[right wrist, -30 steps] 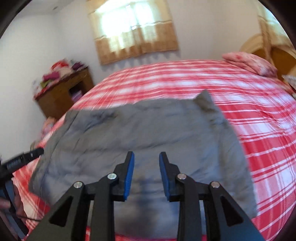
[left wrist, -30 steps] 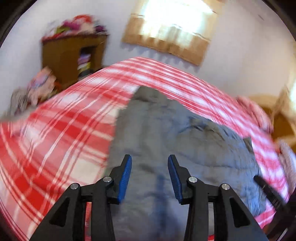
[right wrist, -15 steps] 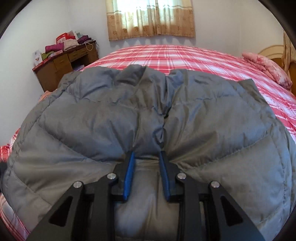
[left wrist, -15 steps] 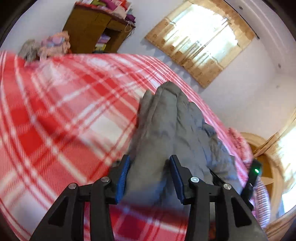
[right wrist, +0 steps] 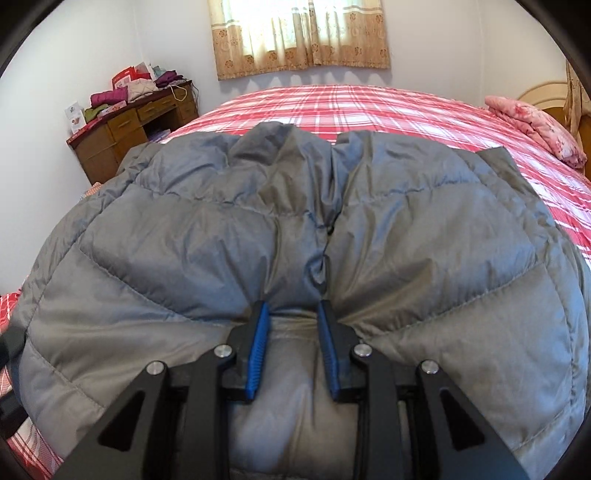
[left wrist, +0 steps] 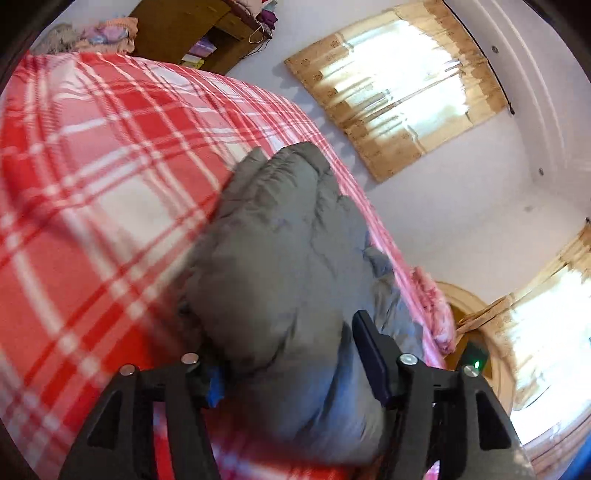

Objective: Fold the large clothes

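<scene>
A grey puffy jacket (right wrist: 184,258) lies spread on the red plaid bed (right wrist: 369,107), collar toward the far side. My right gripper (right wrist: 292,332) presses down into its near middle by the zipper. Its blue pads stand a narrow gap apart, and a ridge of fabric bulges up between them. In the left wrist view the jacket (left wrist: 288,240) is seen from its side edge. My left gripper (left wrist: 291,369) is rolled, its jaws are opening, and the jacket's thick edge fills the space between them. The fabric partly hides one of its pads.
A wooden desk (right wrist: 122,133) piled with clothes stands at the bed's far left corner. A pink folded quilt (right wrist: 532,125) lies by the headboard on the right. A curtained window (right wrist: 299,33) is behind the bed. Bare plaid bedcover (left wrist: 92,147) stretches beyond the jacket.
My left gripper has sunk to the jacket's side edge, rolled, and its jaws have widened around the fabric. The right gripper came down onto the jacket, then held still.
</scene>
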Tool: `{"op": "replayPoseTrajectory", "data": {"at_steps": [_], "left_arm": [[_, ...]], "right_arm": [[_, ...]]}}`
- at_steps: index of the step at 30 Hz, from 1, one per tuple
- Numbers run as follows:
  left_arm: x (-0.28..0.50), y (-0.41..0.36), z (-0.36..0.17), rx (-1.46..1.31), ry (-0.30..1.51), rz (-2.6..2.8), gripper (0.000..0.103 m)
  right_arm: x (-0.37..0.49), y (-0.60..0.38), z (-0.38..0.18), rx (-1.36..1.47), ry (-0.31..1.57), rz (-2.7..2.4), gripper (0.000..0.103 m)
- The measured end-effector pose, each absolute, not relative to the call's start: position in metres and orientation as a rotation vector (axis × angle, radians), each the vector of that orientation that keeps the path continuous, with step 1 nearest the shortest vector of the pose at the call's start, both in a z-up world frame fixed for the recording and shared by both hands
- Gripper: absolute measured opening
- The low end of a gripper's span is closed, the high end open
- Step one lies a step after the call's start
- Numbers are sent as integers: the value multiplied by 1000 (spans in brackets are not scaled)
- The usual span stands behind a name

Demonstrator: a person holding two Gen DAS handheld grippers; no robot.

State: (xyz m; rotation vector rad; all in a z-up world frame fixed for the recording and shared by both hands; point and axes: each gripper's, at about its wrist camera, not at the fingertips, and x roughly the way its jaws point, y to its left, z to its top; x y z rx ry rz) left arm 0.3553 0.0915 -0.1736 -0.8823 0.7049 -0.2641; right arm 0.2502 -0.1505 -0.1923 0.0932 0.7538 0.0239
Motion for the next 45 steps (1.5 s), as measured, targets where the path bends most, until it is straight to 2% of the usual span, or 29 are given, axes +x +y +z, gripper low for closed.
{"op": "replayPoseTrajectory", "data": {"at_steps": [5, 7, 8, 9, 10, 12, 14, 22, 27, 32, 37, 42, 43, 44, 45], "left_arm": [[385, 82, -174, -939, 728, -258, 64], [387, 78, -172, -979, 676, -294, 64], [384, 74, -168, -953, 655, -318, 60], [384, 67, -160, -890, 649, -341, 44], [384, 60, -152, -823, 648, -359, 37], [381, 48, -135, -716, 625, -393, 28], [376, 38, -119, -666, 608, -429, 26], [352, -56, -56, -274, 530, -558, 25], [348, -127, -37, -53, 507, -620, 25], [345, -205, -59, 171, 545, -677, 26], [335, -279, -107, 360, 630, -729, 26], [323, -308, -136, 485, 620, -708, 26], [320, -310, -140, 505, 608, -702, 26], [317, -310, -142, 517, 598, -696, 26], [316, -308, -142, 520, 591, -694, 26]], "right_arm": [[250, -151, -192, 91, 752, 23, 32], [250, -153, -193, 109, 752, 30, 32], [250, -156, -193, 128, 754, 40, 32], [249, -159, -193, 148, 755, 49, 32], [249, -161, -194, 168, 755, 58, 32], [248, -167, -195, 211, 754, 67, 32], [246, -170, -195, 248, 754, 82, 32], [237, -202, -185, 447, 823, 254, 31], [178, -249, -164, 487, 722, 224, 31], [101, -318, -165, 491, 665, 74, 34], [58, -368, -175, 556, 646, -15, 34], [40, -401, -171, 610, 609, -25, 34], [39, -407, -165, 624, 586, -8, 39], [41, -411, -159, 634, 572, 11, 51], [42, -414, -153, 641, 561, 29, 59]]}}
